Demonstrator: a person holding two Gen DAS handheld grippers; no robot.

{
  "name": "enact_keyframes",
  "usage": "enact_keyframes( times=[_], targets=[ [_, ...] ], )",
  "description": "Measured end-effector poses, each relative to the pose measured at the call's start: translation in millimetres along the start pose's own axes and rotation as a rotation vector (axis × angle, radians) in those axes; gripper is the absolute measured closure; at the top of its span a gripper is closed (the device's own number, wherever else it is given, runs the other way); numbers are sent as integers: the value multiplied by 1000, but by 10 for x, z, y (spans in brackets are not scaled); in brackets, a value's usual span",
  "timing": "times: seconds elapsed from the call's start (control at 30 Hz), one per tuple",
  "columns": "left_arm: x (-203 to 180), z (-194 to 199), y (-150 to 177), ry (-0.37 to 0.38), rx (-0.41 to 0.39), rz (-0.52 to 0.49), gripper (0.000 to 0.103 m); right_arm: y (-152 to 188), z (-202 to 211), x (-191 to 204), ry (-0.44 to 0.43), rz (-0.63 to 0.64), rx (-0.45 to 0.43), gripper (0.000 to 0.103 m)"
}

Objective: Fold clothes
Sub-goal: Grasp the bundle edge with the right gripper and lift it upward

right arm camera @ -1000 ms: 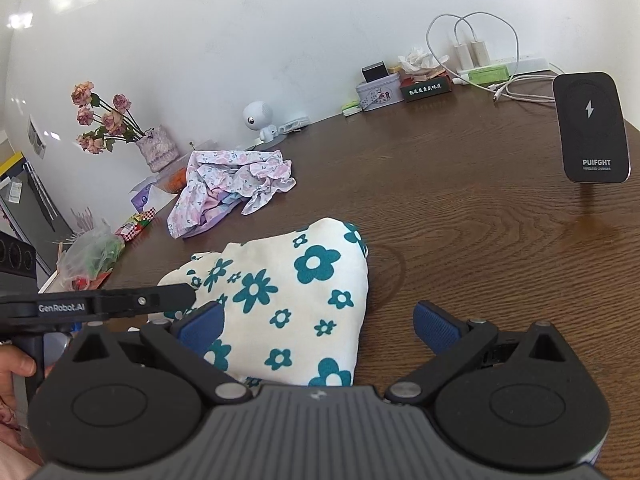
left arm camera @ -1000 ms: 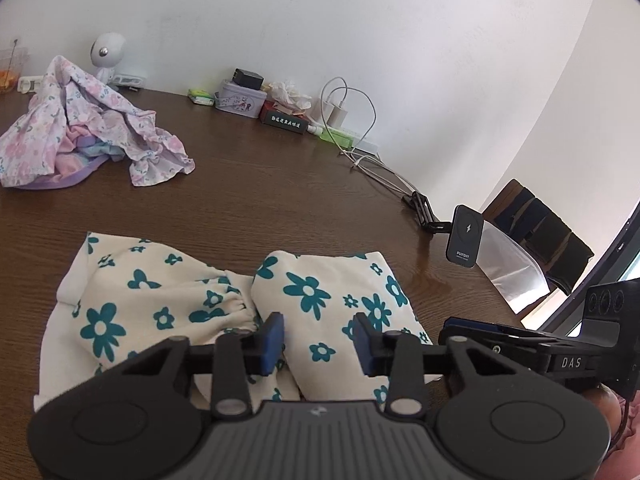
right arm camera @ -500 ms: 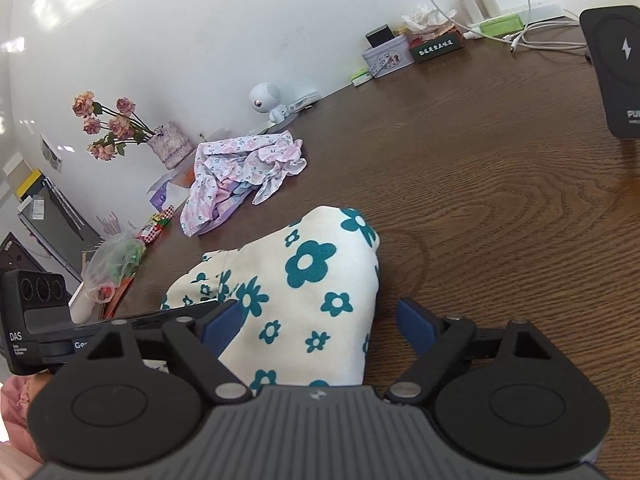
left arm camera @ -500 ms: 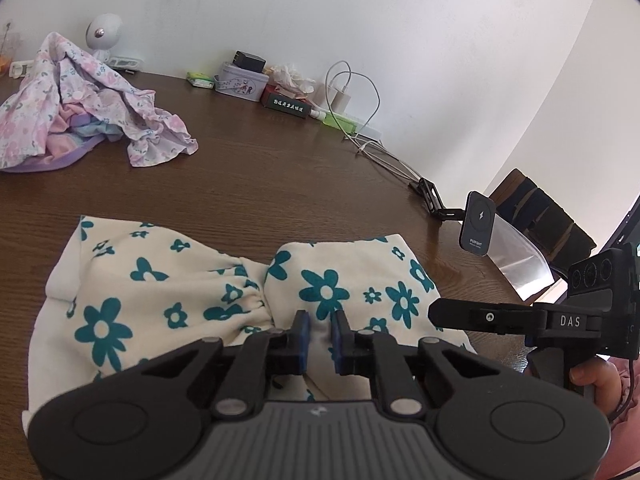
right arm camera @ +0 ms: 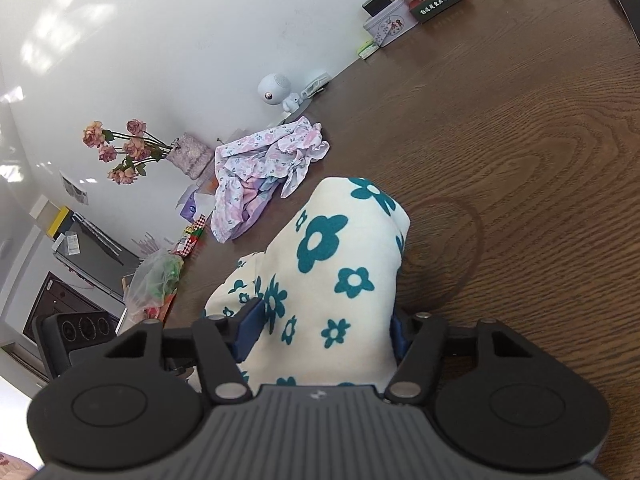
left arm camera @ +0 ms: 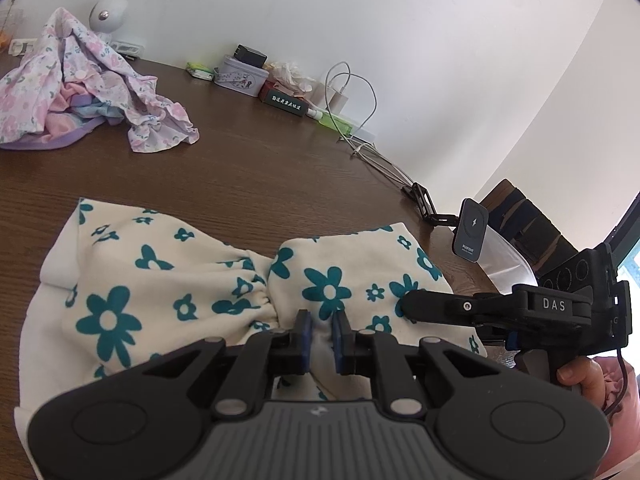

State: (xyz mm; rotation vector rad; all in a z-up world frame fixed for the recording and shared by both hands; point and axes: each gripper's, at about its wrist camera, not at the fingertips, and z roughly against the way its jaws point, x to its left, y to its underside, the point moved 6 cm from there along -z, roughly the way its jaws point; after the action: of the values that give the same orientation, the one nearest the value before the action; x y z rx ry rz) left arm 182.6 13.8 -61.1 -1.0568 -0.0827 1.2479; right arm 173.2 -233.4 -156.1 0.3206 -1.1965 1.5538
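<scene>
The cream garment with teal flowers is lying on the brown wooden surface, bunched at its middle into a gathered waist. The left gripper is reaching over the near edge of the garment, and its jaws are standing narrow, pinching a small ridge of the cloth between the two blue pads.

The right gripper is sitting over the other end of the same garment, which is rising in a rounded fold ahead of it. Its jaws are standing partly apart with the thick fold filling the space between them; the blue pads are touching the cloth on both sides, so they are gripping the bundle. In the left wrist view the right gripper is coming in from the side, its black finger lying against the cloth, with a hand holding its handle.

Farther back on the surface a crumpled pink floral garment is lying well apart from the first. A black phone charger stand is standing near the surface's edge, beside the garment's far corner.
</scene>
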Motion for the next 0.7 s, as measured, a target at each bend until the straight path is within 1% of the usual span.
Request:
enact_keyframes(
  times=[0.03, 0.1, 0.13, 0.23, 0.3, 0.4, 0.43, 0.5, 0.53, 0.57, 0.63, 0.7],
  targets=[
    [-4, -1, 0, 0, 0, -1, 91, -1, 14, 5, -4, -10, -6, 59],
    [-14, -3, 2, -1, 1, -1, 91, -11, 48, 42, -8, -8, -16, 68],
    [-28, -8, 1, 0, 2, -1, 91, -16, 64, 60, -10, -8, -22, 71],
    [-123, -48, -8, 12, 10, -4, 91, -21, 91, 120, 4, 18, -27, 76],
    [-187, -75, -14, 20, 16, -6, 92, -41, 135, 151, 20, 41, -27, 77],
    [-282, -114, -23, 32, 24, -9, 91, -107, 250, 196, 73, 100, -22, 78],
    [-314, -127, -26, 36, 26, -10, 87, -143, 308, 211, 106, 128, -20, 78],
    [-390, -152, -42, 49, 30, -14, 73, -229, 434, 232, 176, 187, -13, 78],
    [-455, -156, -72, 67, 28, -22, 70, -278, 503, 239, 214, 217, -9, 78],
    [-512, -152, -99, 82, 23, -32, 65, -328, 572, 246, 253, 247, -4, 78],
    [-612, -157, -154, 86, 12, -61, 62, -438, 703, 252, 334, 310, 7, 78],
    [-689, -208, -201, 80, 13, -91, 61, -529, 792, 273, 409, 376, 30, 78]
  ],
)
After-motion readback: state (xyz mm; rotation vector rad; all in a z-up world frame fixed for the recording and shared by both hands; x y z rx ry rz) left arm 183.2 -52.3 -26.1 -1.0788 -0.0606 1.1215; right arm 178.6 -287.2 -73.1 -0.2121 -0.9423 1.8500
